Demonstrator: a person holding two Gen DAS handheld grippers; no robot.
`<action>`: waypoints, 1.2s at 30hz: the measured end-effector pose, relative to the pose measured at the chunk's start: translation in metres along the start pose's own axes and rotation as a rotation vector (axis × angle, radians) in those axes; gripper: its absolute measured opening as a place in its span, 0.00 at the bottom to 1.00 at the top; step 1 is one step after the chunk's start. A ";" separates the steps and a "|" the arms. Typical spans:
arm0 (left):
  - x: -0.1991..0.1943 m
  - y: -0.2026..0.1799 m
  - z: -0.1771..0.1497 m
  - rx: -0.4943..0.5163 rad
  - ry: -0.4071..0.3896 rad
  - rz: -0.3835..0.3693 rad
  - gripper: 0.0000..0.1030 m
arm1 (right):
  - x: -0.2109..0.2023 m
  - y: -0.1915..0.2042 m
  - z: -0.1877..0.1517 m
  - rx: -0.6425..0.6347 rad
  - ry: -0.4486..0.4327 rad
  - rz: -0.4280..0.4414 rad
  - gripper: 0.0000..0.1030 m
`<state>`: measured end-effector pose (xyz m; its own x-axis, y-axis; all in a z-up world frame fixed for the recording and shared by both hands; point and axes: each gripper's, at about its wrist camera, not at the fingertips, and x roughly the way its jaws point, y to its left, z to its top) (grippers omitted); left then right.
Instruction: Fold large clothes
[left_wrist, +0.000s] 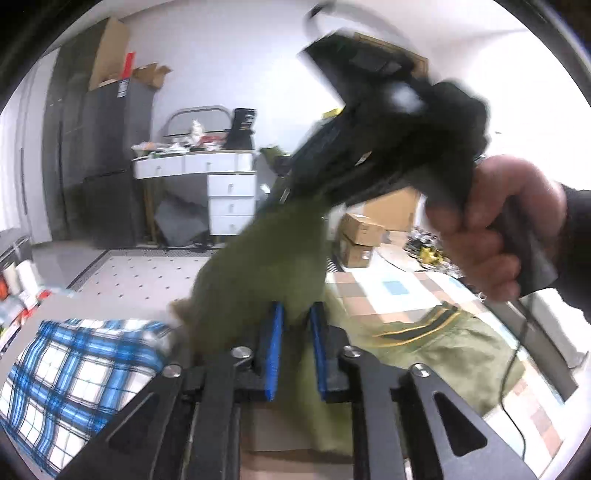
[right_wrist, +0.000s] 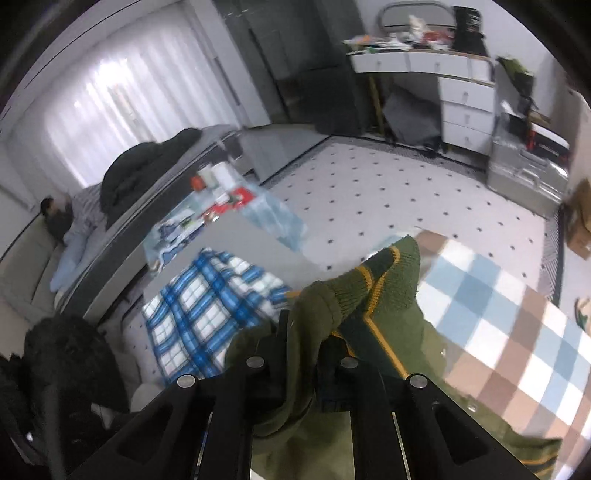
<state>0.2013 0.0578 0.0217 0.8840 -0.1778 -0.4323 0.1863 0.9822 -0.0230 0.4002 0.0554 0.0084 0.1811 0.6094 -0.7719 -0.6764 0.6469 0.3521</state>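
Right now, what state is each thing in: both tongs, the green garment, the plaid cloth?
Left tongs: shut on the green sweater.
Right tongs: shut on the sweater's striped edge.
Green sweater: lifted between both tongs, rest lying crumpled on the checked mat.
Plaid cloth: lying loose on the table, untouched.
Right hand: gripping its tool's handle.

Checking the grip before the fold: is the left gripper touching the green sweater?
Touching. The left wrist view shows the left gripper with its blue pads pressed on a bunch of the green sweater.
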 end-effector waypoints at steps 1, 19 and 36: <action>-0.001 -0.008 -0.006 -0.004 0.012 0.015 0.08 | 0.010 -0.008 -0.005 0.013 0.046 -0.021 0.16; -0.063 0.050 -0.108 -0.354 0.183 0.128 0.52 | 0.106 0.021 0.009 0.105 -0.012 0.204 0.57; 0.056 -0.031 -0.044 0.090 0.495 -0.121 0.70 | -0.163 -0.176 -0.345 0.739 -0.452 -0.140 0.78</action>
<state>0.2262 0.0201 -0.0414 0.5491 -0.2190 -0.8066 0.3300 0.9435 -0.0315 0.2436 -0.3166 -0.1103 0.5993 0.5244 -0.6048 -0.0201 0.7651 0.6436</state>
